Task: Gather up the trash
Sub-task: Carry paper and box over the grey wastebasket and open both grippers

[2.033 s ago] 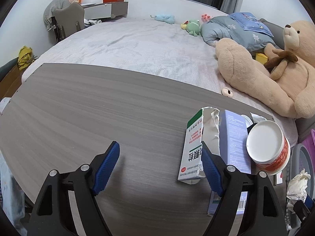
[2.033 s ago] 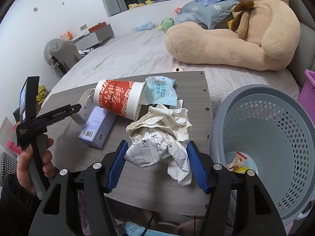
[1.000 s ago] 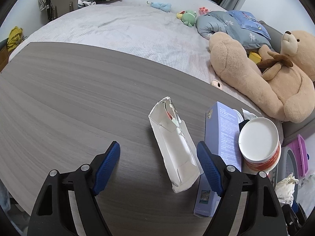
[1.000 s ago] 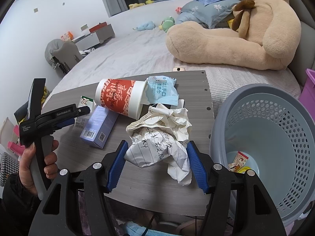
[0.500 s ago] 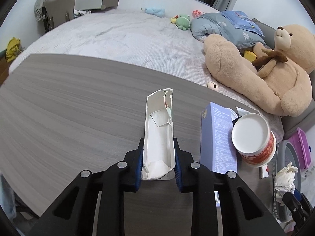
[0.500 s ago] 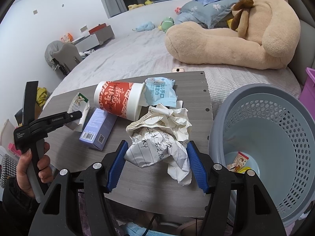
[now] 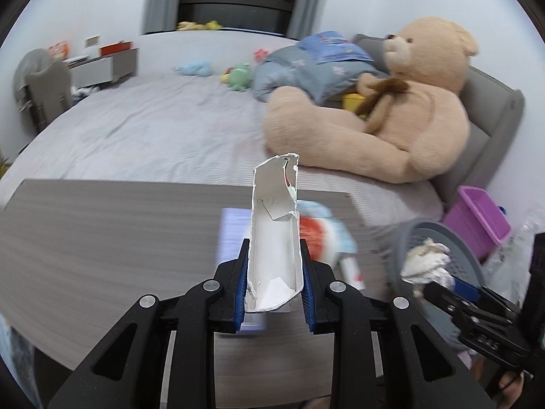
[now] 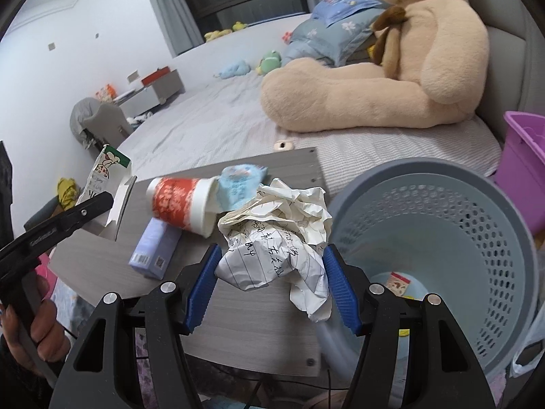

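Left fingers [image 7: 242,274] clamp one torn carton [image 7: 275,235] | right fingers [image 8: 332,281] grip one crumpled paper [image 8: 276,235] | cups [image 8: 182,206]: one, seemingly

Motion blur smears the red cup [image 7: 315,235] and purple box [image 7: 235,238] behind the carton [image 7: 274,238].

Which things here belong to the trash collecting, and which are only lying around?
Belong to the job:
- torn carton in the left gripper
- crumpled paper in the right gripper
- red cup
- purple box
- blue packet
- grey bin

Lying around:
- teddy bear
- green plush toy
- purple tub
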